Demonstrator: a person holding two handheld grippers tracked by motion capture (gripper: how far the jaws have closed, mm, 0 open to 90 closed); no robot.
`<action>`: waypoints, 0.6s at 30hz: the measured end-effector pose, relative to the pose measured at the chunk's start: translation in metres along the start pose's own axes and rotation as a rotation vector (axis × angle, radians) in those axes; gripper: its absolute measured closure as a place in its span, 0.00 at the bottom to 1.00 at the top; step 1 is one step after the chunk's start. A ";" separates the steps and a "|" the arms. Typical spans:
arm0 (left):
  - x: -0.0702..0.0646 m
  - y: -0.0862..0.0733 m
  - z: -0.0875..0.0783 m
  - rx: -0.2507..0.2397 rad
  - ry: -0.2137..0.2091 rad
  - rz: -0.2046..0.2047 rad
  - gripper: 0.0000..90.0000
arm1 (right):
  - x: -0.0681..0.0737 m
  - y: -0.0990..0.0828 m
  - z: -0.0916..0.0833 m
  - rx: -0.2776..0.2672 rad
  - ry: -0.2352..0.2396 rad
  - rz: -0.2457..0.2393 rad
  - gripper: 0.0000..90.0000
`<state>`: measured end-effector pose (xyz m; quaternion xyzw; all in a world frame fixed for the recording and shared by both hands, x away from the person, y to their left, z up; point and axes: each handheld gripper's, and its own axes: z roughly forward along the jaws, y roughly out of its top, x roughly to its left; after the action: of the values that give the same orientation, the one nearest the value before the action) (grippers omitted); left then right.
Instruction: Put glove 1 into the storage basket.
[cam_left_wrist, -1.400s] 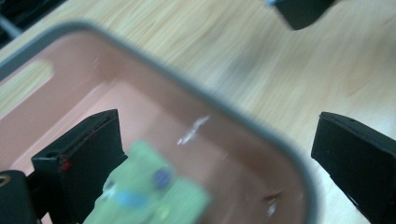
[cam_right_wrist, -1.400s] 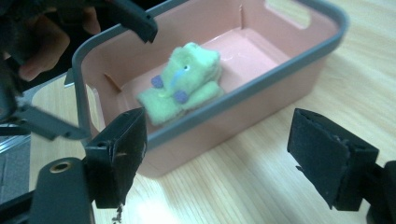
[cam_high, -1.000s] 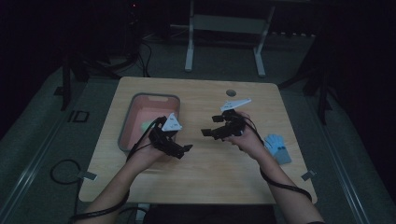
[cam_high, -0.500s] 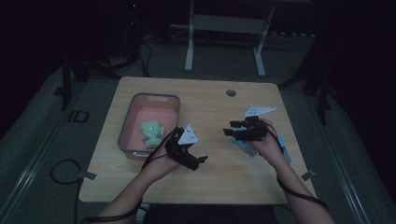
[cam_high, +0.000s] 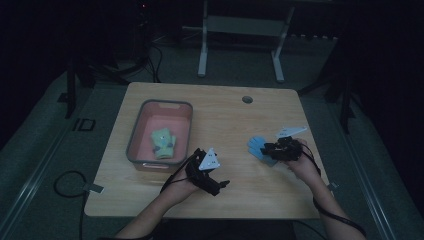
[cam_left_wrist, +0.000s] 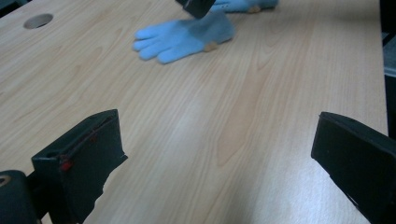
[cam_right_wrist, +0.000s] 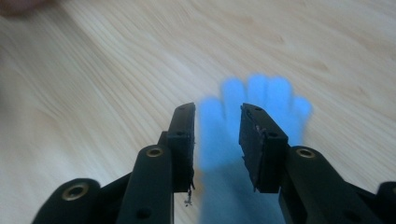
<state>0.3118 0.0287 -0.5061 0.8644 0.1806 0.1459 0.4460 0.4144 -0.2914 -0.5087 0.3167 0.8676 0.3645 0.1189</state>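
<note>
A: Starting at the left of the high view, we see the pink tray (cam_high: 134, 135) with a pale green glove (cam_high: 163, 142) lying flat in it, just where it lay half a second ago.

B: And just right of the tray, lower centre of the frame, our left gripper (cam_high: 220, 186) has pulled back from the tray. In the left gripper view its jaws stand wide apart over bare table (cam_left_wrist: 224, 130), holding nothing.

A: So that delivery looks finished. What has changed further right?

B: Our right gripper (cam_high: 264, 149) has swung in from the table's right edge to the blue glove (cam_high: 256, 146), which lies flat at the right of centre. A second ago it sat up near the middle of the table.

A: In the right gripper view the jaws are narrowed, parted by a slim gap, with the glove's palm between them. Are they pinching it?

B: We cannot tell; the glove is blurred and still seems to rest on the wood.

A: Then we judge the next glove is being picked for the tray, with a second blue one beside it at the top edge of the left gripper view.
</note>
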 end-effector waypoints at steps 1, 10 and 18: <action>-0.001 -0.001 0.001 -0.014 0.000 0.001 0.02 | -0.003 -0.004 0.002 0.009 -0.009 -0.003 0.76; -0.010 -0.018 0.009 -0.043 0.003 -0.004 0.02 | -0.018 -0.027 0.020 0.066 -0.052 0.034 0.80; -0.011 -0.028 0.011 -0.054 0.017 -0.034 0.02 | -0.005 -0.020 0.019 0.069 -0.146 0.127 0.97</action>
<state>0.3016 0.0307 -0.5365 0.8476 0.1950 0.1506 0.4700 0.4170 -0.2946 -0.5367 0.4007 0.8468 0.3173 0.1472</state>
